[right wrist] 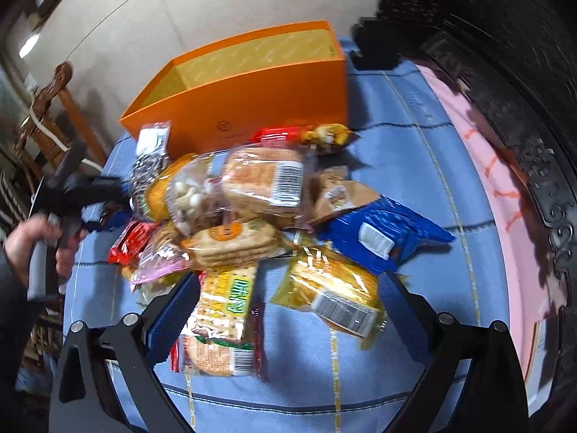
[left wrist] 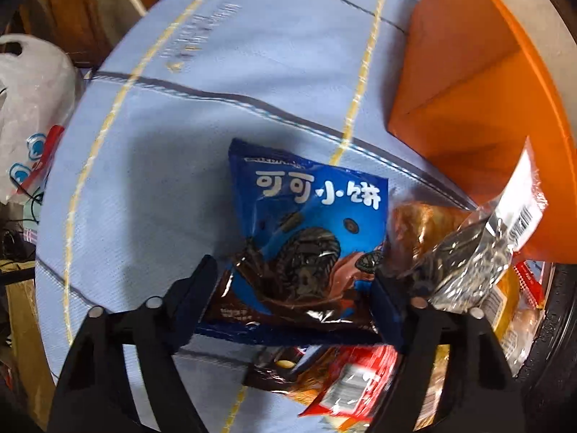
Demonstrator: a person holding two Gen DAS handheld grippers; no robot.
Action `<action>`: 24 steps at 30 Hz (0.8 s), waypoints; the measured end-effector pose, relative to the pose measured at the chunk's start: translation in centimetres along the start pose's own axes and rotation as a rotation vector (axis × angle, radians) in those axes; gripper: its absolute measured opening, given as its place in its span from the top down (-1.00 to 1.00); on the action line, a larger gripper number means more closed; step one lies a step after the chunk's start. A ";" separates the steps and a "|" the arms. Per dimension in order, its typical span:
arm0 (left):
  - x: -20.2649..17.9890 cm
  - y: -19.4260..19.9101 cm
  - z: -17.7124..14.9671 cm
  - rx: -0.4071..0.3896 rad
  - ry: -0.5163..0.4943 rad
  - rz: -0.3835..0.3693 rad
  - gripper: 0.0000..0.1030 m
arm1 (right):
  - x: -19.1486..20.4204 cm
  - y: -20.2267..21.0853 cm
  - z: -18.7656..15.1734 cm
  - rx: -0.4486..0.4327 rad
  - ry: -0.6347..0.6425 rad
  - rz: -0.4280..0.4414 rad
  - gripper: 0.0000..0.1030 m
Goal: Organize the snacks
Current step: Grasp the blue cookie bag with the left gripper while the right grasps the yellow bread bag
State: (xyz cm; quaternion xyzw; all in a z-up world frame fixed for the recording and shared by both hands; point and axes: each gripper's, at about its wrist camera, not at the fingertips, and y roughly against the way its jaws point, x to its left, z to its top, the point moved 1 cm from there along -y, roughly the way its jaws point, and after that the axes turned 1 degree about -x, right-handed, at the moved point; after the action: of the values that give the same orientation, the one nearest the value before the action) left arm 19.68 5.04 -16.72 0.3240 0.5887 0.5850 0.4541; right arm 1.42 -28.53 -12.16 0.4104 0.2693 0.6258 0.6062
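Left gripper (left wrist: 294, 301): we've got its jaws pinching the blue cookie bag (left wrist: 306, 238), which lies on the blue cloth (left wrist: 151, 166).
Right gripper (right wrist: 288, 310): wide open over our snack pile (right wrist: 245, 209), holding nothing.
Orange box (right wrist: 259, 108): far behind the pile.

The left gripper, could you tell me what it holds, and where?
The left gripper grips the blue cookie bag across its lower end.

A pale blue tablecloth (left wrist: 151, 187) with yellow and grey stripes covers the table. Behind it, a plain beige wall (right wrist: 151, 11), a carved wooden chair (right wrist: 54, 108) at the left, dark carved furniture (right wrist: 512, 83) along the right edge.
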 end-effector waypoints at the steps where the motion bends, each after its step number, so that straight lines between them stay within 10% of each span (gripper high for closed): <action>1: 0.4 0.6 -0.3 -0.020 0.004 0.005 -0.36 | -0.4 0.1 0.0 -0.001 -0.004 -0.007 -0.93; 10: 2.0 6.6 -6.3 -0.140 -0.101 -0.028 -0.13 | -6.9 -0.6 0.1 0.012 -0.154 -0.156 -0.93; 24: 4.8 5.3 -9.3 -0.070 -0.165 -0.058 -0.15 | -1.4 -9.5 -1.3 0.188 0.102 -0.091 -0.71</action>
State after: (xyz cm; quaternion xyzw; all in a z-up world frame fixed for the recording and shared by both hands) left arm 8.59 6.36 -13.17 0.3381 0.5376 0.5630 0.5288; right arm 5.35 -28.51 -21.04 0.4206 0.3755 0.5897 0.5782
